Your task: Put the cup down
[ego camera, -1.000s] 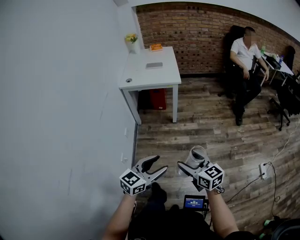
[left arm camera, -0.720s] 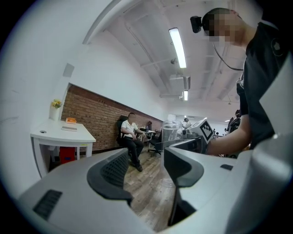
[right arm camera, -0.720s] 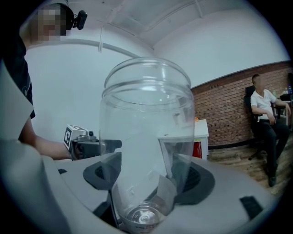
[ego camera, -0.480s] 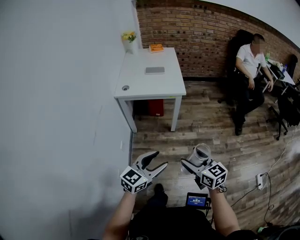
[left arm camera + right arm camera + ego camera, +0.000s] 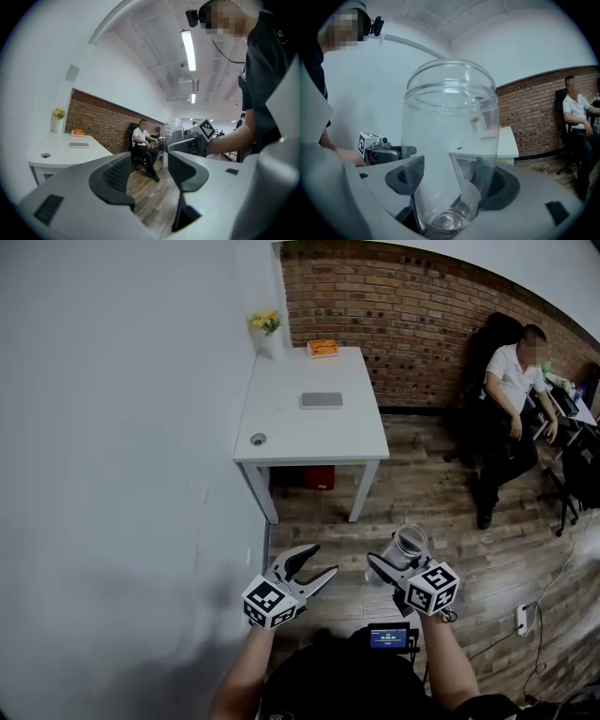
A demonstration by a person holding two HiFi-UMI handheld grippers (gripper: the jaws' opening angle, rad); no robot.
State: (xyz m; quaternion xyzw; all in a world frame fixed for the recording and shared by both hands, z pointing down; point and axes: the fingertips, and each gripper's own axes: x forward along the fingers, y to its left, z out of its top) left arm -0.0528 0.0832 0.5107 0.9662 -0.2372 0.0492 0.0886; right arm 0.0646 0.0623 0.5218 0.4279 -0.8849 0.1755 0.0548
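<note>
the right gripper (image 5: pixel 392 568) is clamping the clear cup (image 5: pixel 410 544); the left gripper (image 5: pixel 317 562) is hovering empty, jaws apart, short of the white counter (image 5: pixel 281 423).

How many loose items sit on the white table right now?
3: a vase of yellow flowers at the far left corner, an orange box beside it, a flat grey slab in the middle. None seems hidden.

Office: white desk (image 5: pixel 291 418), office chair (image 5: pixel 497 331)
</note>
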